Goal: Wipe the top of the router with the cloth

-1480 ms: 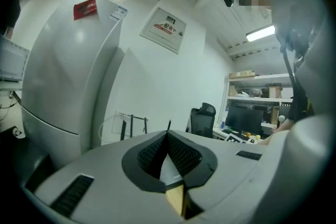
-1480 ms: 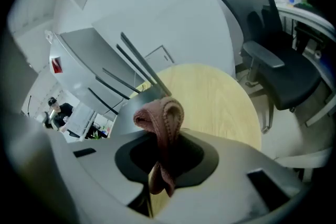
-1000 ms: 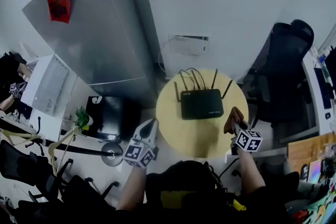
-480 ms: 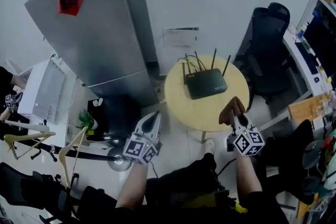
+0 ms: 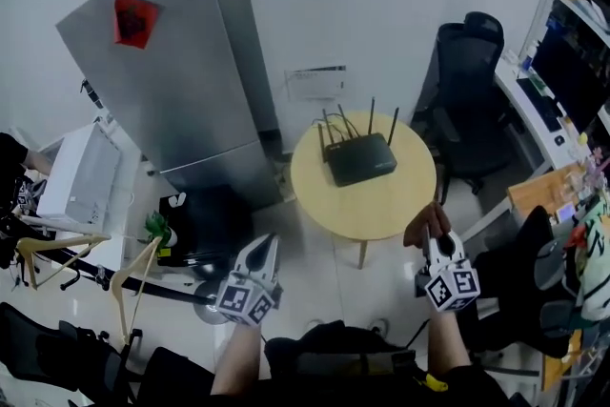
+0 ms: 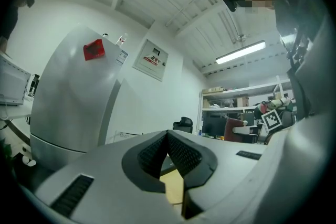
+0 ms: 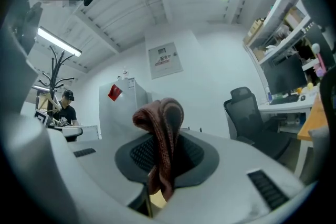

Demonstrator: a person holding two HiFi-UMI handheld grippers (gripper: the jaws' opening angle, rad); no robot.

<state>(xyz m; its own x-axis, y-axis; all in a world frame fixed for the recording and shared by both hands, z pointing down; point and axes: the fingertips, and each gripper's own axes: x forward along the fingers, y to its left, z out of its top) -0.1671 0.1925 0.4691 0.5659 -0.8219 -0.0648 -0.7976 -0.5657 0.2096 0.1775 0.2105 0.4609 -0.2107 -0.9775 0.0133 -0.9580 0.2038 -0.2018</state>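
Cloth in hand, router untouched — and we have drifted back from the table.

The router (image 5: 360,158) sits toward the far side of the round table (image 5: 381,205), aerials up. The cloth (image 7: 164,139) is pinched in our right gripper (image 5: 434,238), whose jaws are closed on it; one fold stands above the tips and the rest hangs below. It hovers at the table's near rim, well apart from the router. A second ago that gripper reached in over the tabletop, closer to the router. Now the table sits farther out and the cloth has come back to the edge, so we judge the wipe has not begun and a fresh reach forward is needed. Our left gripper (image 5: 265,248) has its jaws pressed together on nothing — it hangs over the floor left of the table, near the fridge (image 5: 181,62).
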